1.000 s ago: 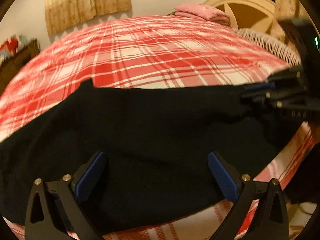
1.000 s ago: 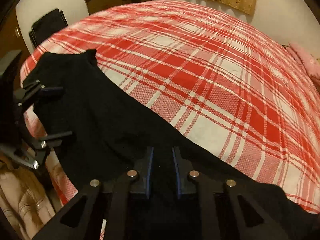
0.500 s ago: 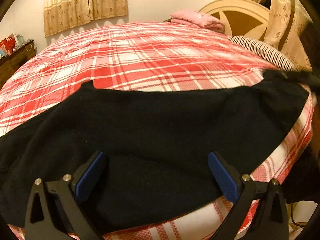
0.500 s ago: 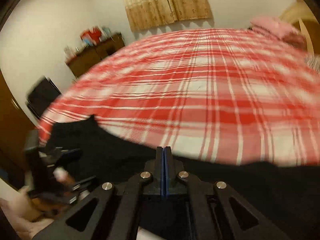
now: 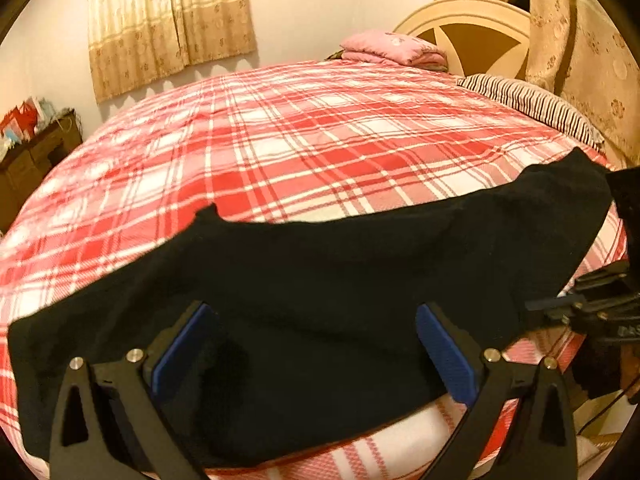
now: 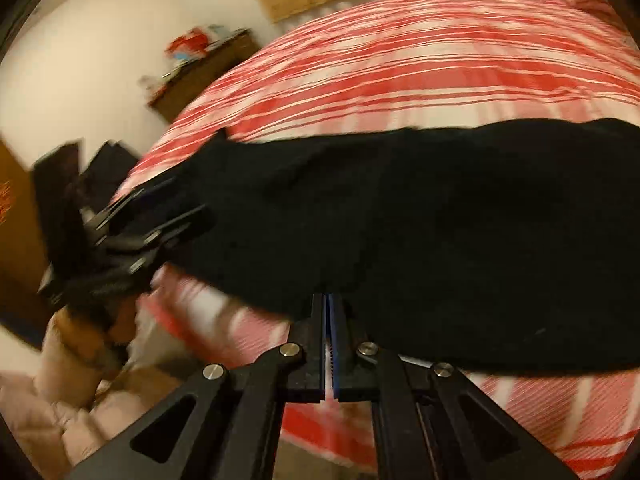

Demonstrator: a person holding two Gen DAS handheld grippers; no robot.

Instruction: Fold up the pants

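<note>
Black pants (image 5: 320,280) lie spread flat along the near edge of a red plaid bed (image 5: 280,152). My left gripper (image 5: 312,312) hovers over their near middle, its blue pads wide apart and gripping nothing. In the blurred right wrist view the pants (image 6: 440,220) stretch across the frame. My right gripper (image 6: 328,300) is shut, its tips meeting the pants' near edge; a sliver of sheet shows between the pads, and no cloth is seen pinched. The left wrist view shows the right gripper (image 5: 536,304) at the pants' right edge. The left gripper (image 6: 160,216) appears at their left end.
A pink folded blanket (image 5: 392,48), a striped pillow (image 5: 532,100) and a rounded headboard (image 5: 472,28) are at the bed's far right. A dark dresser (image 5: 36,152) stands by the wall. A person's pale padded sleeve (image 6: 60,400) is beside the bed.
My right gripper closed, rolled, and drew back from the pants' far right corner to their near edge. The pants kept their shape. My left gripper stayed open and in place.
</note>
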